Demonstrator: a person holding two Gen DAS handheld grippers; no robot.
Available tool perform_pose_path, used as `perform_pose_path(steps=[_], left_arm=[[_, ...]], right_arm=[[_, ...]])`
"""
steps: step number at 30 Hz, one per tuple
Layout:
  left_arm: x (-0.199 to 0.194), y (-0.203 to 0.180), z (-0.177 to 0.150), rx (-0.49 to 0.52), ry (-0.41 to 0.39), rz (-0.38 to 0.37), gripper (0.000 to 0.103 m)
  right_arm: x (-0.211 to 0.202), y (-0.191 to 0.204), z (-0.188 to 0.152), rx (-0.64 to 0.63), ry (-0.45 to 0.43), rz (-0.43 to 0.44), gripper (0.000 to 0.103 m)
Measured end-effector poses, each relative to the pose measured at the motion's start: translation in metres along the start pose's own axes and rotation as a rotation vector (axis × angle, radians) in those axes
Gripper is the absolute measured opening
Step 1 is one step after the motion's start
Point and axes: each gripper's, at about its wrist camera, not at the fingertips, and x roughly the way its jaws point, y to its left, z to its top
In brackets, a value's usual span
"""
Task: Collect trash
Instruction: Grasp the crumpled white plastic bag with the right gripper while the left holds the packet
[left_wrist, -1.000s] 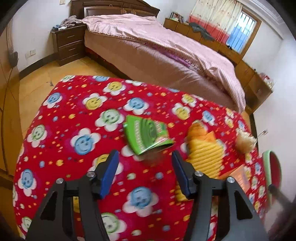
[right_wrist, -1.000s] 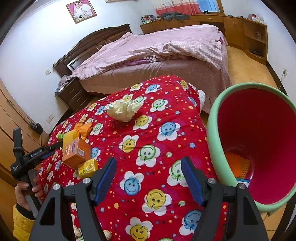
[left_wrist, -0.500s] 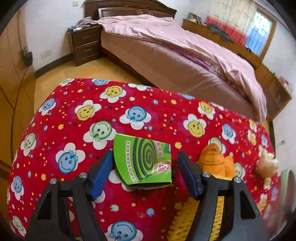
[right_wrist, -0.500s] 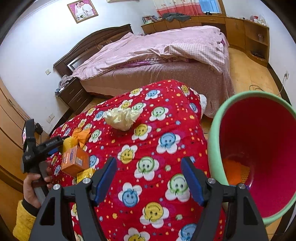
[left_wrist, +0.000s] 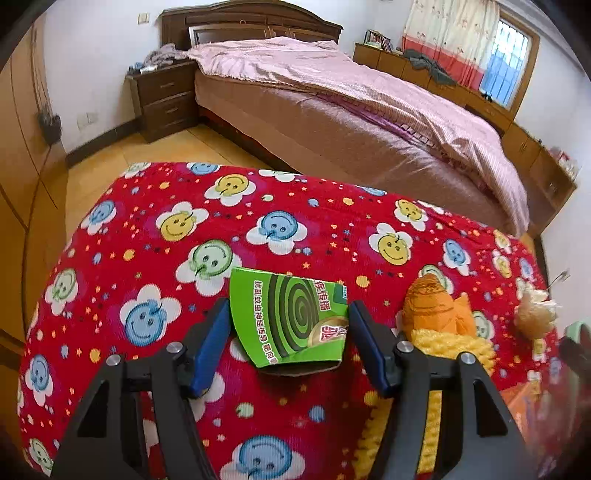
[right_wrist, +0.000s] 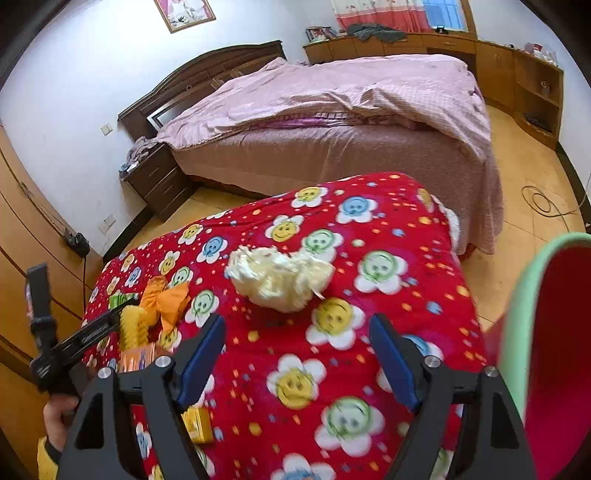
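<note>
Both grippers hang over the red smiley-flower cloth (right_wrist: 388, 302). Around the green mosquito-coil box (left_wrist: 291, 321) the left gripper (left_wrist: 290, 341) is closing its jaws; the blue pads flank the box's sides, and contact cannot be made out. Right of that box lie an orange wrapper (left_wrist: 436, 314) and a crumpled pale tissue wad (right_wrist: 277, 277). Opening wider with nothing between its jaws, the right gripper (right_wrist: 297, 354) sits just short of the wad. At the cloth's right edge stands a green-rimmed red bin (right_wrist: 554, 350); its contents are out of sight.
</note>
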Motion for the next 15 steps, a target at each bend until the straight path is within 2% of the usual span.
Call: perform_pose_path(steps=[3,7,9,12,14,15], left_arm=[[-0.01,0.009,-0.003,-0.029,0.009,-0.028,0.065],[-0.029,0.012,-0.01,-0.009,-0.013,-0.031,0.065],[-0.037,0.014,-0.014,0.003,-0.021,-0.027,0.065],[-0.049,0.017,-0.021,-0.005,-0.021,-0.035,0.065],[-0.051,0.016,-0.023,-0.003,-0.022,-0.052,0.065],[-0.054,0.015,-0.026,0.003,-0.024,-0.057,0.065]], right_arm=[[0.016,0.009,0.008,-0.021,0.001,-0.007,0.082],[0.032,0.014,0.014,-0.027,0.0,-0.038,0.081],[0.039,0.013,0.014,-0.015,0.026,-0.036,0.075],[0.044,0.012,0.012,-0.017,0.027,-0.066,0.057],[0.043,0.011,0.01,-0.02,0.038,-0.073,0.035],[0.041,0.01,0.009,-0.018,0.04,-0.072,0.03]])
